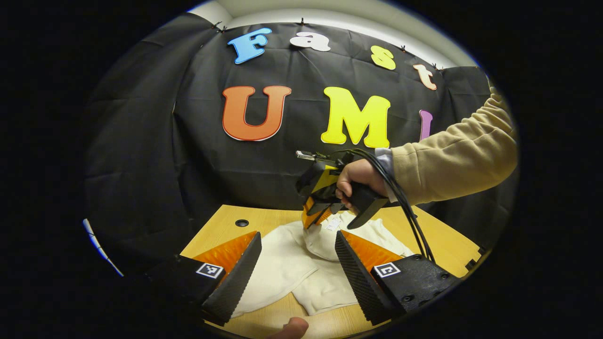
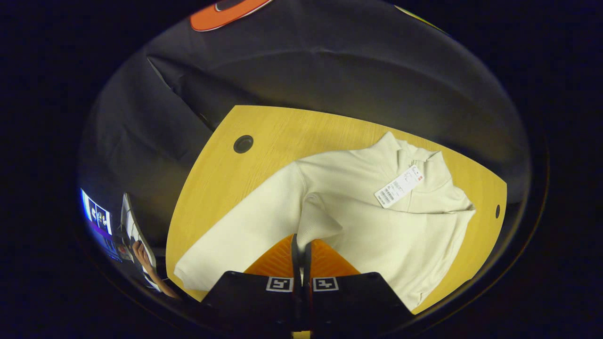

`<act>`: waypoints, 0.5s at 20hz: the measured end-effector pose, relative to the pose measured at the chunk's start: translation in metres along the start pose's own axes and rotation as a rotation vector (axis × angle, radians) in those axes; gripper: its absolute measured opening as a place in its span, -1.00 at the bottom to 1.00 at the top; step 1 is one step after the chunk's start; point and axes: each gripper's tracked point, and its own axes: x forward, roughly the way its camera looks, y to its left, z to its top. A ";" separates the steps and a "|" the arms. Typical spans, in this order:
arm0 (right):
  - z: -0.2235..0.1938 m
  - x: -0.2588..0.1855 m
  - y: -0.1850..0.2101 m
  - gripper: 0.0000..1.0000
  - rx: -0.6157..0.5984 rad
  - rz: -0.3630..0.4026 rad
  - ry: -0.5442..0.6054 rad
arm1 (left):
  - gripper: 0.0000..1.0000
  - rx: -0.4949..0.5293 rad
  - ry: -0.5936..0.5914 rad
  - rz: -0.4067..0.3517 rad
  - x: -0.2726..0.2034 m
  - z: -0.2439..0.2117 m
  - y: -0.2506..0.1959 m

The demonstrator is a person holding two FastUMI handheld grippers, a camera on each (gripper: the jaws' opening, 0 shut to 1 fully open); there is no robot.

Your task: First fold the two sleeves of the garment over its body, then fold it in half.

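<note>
A cream long-sleeved garment lies flat on the wooden table, with its collar at the far side and a white paper tag on its chest. One sleeve stretches straight out to the near left. The other sleeve lies across the body, and its cuff rises into my right gripper, whose fingers are shut on it. In the left gripper view a hand in a tan sleeve holds that right gripper over the garment. My left gripper hovers open above the near part, holding nothing.
A round cable hole sits in the table's far left corner and a smaller hole near its right edge. Black cloth walls close off the back and sides. A lit screen stands off the table to the left.
</note>
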 end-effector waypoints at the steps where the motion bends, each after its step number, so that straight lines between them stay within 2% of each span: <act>1: -0.001 0.007 0.004 -0.98 0.003 -0.001 0.001 | 0.99 0.007 0.008 0.003 0.001 -0.003 0.001; 3: 0.000 0.016 0.010 -0.87 0.000 -0.007 -0.006 | 0.99 0.026 0.024 0.013 -0.002 -0.011 0.004; 5: 0.004 0.019 0.016 -0.89 0.013 0.005 -0.024 | 0.99 0.027 0.034 0.022 -0.003 -0.015 0.007; 7: 0.010 0.020 0.017 -0.80 0.043 -0.001 -0.049 | 0.99 0.010 0.045 0.034 -0.005 -0.021 0.010; 8: 0.008 0.018 0.014 -0.60 0.050 -0.004 -0.057 | 0.99 0.002 0.058 0.039 -0.005 -0.024 0.011; 9: 0.013 0.016 0.015 -0.55 0.054 -0.001 -0.065 | 0.99 -0.002 0.070 0.046 -0.006 -0.028 0.013; 10: 0.014 0.010 0.017 -0.36 0.058 0.007 -0.070 | 1.00 -0.005 0.075 0.053 -0.007 -0.029 0.014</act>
